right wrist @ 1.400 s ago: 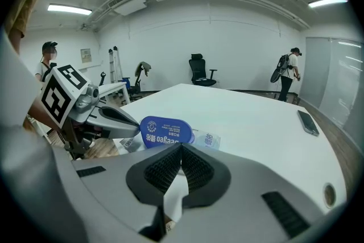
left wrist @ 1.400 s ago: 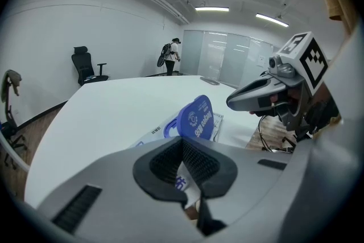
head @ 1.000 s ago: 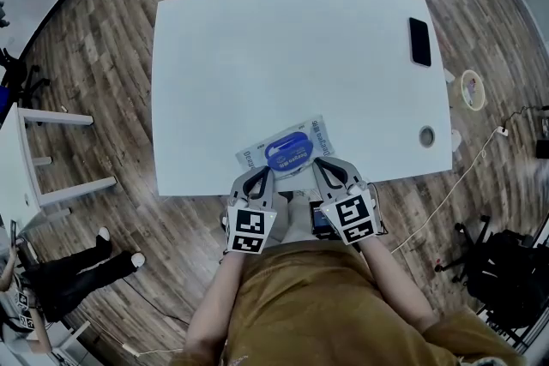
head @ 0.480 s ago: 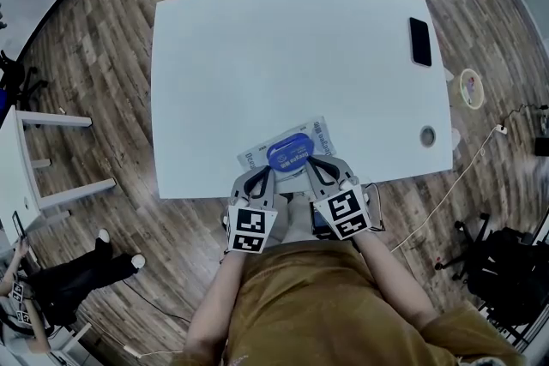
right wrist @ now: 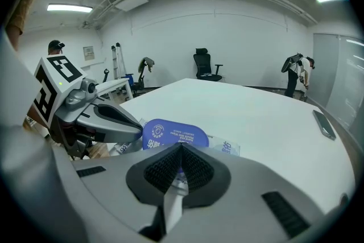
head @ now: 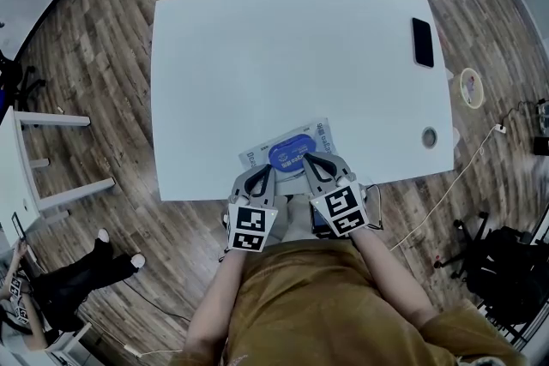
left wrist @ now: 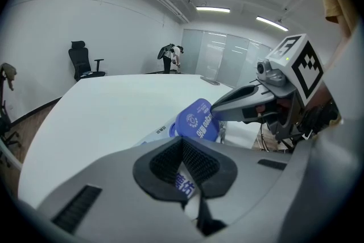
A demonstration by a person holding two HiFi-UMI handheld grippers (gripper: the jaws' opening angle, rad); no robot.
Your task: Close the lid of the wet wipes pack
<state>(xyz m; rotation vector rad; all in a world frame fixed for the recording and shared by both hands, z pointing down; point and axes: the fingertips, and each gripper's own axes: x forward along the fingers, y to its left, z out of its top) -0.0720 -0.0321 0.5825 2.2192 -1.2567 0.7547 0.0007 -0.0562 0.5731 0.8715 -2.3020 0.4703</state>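
1. Wipes pack lies at our table's near edge, its blue lid tilted up
2. Left gripper: jaws together, beside the pack
3. Right gripper: jaws together, tip on the lid

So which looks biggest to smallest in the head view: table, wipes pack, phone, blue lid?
1. table
2. wipes pack
3. blue lid and phone: they look about the same, so I won't rank them.

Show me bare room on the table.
The table is bare at middle and left, from the wet wipes pack to the far edge. Crowded: the near edge, where left gripper and right gripper meet the pack. A phone holds the far right corner.
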